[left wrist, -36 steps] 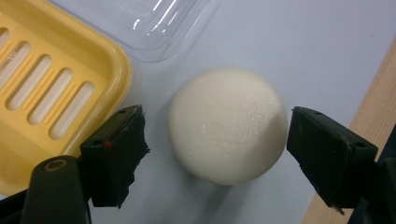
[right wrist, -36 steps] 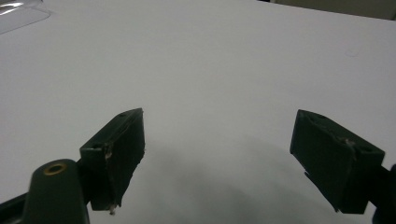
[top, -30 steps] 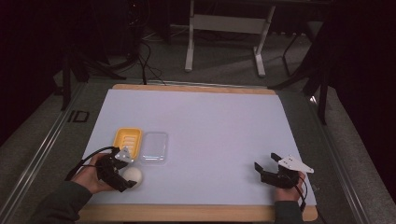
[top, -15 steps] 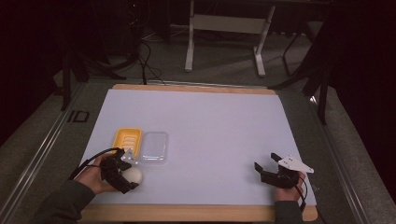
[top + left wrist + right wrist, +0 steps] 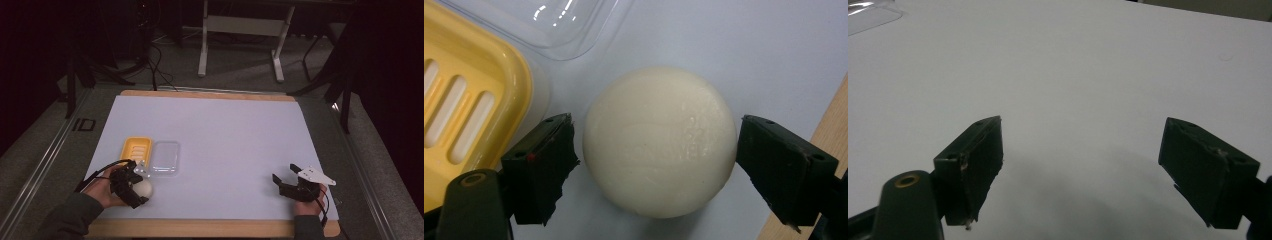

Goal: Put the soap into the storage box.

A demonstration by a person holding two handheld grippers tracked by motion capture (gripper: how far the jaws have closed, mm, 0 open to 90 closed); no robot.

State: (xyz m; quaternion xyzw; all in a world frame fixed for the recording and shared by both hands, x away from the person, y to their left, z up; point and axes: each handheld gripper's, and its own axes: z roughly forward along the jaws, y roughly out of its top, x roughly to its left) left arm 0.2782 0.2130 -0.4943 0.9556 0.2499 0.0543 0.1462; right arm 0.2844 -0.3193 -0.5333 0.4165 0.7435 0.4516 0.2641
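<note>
A round white soap (image 5: 659, 142) lies on the white sheet near the table's front left corner (image 5: 144, 188). My left gripper (image 5: 656, 150) straddles it, and its jaws have just been opening. A thin gap shows on each side, so the pads (image 5: 549, 165) do not press on the soap. Just beyond lie a yellow slotted soap dish (image 5: 136, 149) and a clear plastic lid (image 5: 165, 157). They lie side by side, with the dish on the left. My right gripper (image 5: 283, 172) rests at the front right, open, with bare sheet between its jaws (image 5: 1080, 150).
The white sheet covers a wooden board whose edge (image 5: 824, 125) runs close to the soap on the near side. Grey floor, cables and metal stand legs (image 5: 240, 30) lie beyond the far edge of the table.
The left gripper's jaws have spread slightly around the soap, which stays where it was. The right gripper has not moved.
</note>
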